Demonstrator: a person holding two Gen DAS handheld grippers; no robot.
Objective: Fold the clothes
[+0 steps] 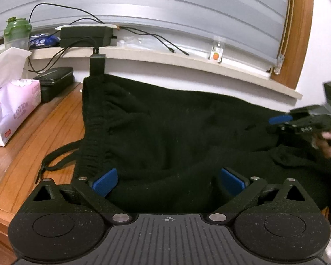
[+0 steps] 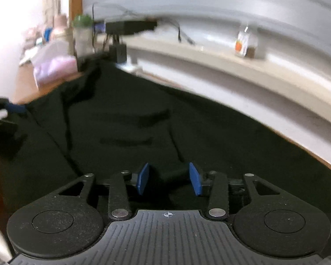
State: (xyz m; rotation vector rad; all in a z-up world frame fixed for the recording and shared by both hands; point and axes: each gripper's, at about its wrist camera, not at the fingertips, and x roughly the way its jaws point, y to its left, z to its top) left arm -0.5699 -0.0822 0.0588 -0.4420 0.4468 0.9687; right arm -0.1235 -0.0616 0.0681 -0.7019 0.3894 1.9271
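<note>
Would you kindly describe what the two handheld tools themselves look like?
Both are matte black plastic. The left tool and right tool each carry two blue pads on hinged black linkages with silver pivot pins, above a ribbed black base flanked by two round discs, with a small crosshair marking at centre.

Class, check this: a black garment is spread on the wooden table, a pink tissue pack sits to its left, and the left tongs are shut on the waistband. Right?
Not quite. The left tongs are open, blue pads wide apart over the black garment, as the left wrist view shows. The garment does lie on the wooden table, with the pink tissue pack to its left.
</note>
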